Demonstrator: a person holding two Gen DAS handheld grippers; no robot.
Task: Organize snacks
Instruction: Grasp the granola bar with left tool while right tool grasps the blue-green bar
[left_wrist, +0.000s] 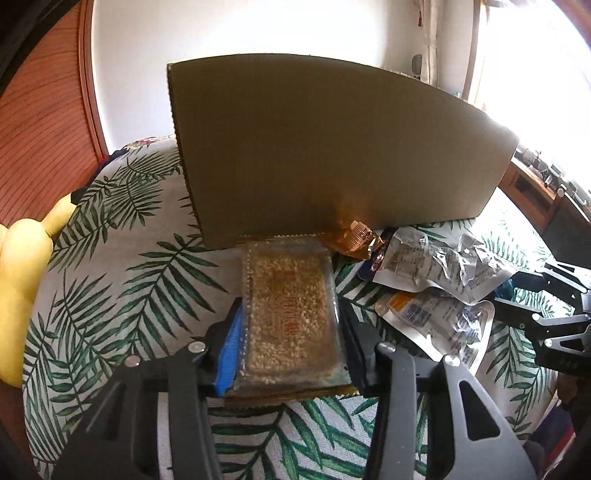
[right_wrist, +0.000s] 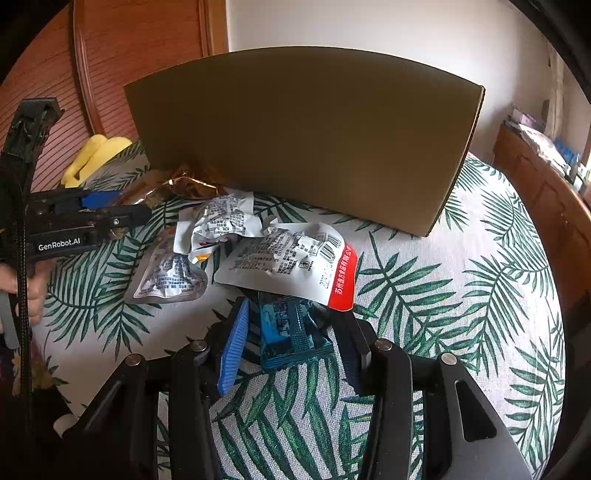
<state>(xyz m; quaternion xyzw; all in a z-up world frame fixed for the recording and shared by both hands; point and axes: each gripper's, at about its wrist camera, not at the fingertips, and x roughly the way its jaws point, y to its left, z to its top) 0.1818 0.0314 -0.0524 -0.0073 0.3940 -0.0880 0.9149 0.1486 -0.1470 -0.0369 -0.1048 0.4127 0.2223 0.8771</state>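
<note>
Down on the leaf-print bed (left_wrist: 122, 280), just before the cardboard box (left_wrist: 332, 155), the pick-up step is in hand. The left gripper (left_wrist: 291, 321) has its jaws clamped on the sides of a clear packet of puffed-rice snack (left_wrist: 290, 314), tilted nose-down with the packet's far end touching the box wall. The right gripper (right_wrist: 291, 339), pitched down likewise, has its jaws closed on a blue packet (right_wrist: 288, 332); whether that packet is lifted clear of the bed is hard to tell. Beside them lies a loose heap of silver pouches (right_wrist: 221, 236), a white and red pouch (right_wrist: 291, 262) and a gold wrapper (left_wrist: 354, 240). Next move, I'd say: lift both packets over the box rim and let go inside.
</note>
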